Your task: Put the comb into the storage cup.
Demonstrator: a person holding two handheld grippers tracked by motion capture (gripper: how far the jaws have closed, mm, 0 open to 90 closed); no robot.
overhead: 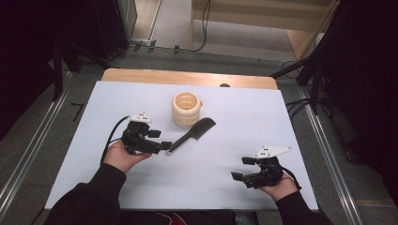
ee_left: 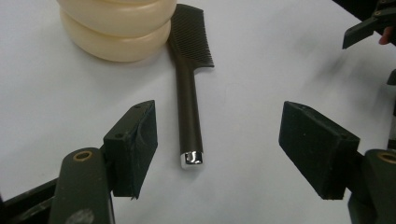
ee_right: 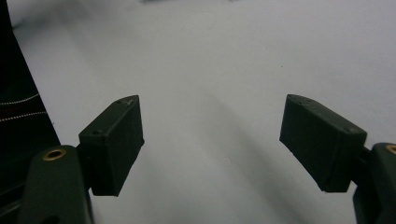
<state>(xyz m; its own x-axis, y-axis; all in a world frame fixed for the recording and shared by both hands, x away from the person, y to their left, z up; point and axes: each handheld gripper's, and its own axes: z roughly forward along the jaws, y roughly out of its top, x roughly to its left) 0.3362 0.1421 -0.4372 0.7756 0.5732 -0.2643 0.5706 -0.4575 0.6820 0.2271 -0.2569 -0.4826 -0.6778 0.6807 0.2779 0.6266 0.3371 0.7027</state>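
A black comb [overhead: 193,133] [ee_left: 189,93] lies on the white table, its silver-capped handle end pointing at my left gripper [overhead: 162,140] [ee_left: 219,140]. That gripper is open, and the handle tip rests on the table between its jaws, nearer the left one, touching neither. Right behind the comb's toothed head stands a cream ribbed cup [overhead: 186,108] [ee_left: 116,28]. My right gripper [overhead: 241,168] [ee_right: 212,135] hovers open over bare table at the front right, with nothing between its pads.
The white sheet [overhead: 94,140] covers a wooden table whose far edge [overhead: 187,77] shows uncovered. Metal rails [overhead: 37,145] run along both sides, and cables lie on the floor [overhead: 295,105] beyond the far right corner.
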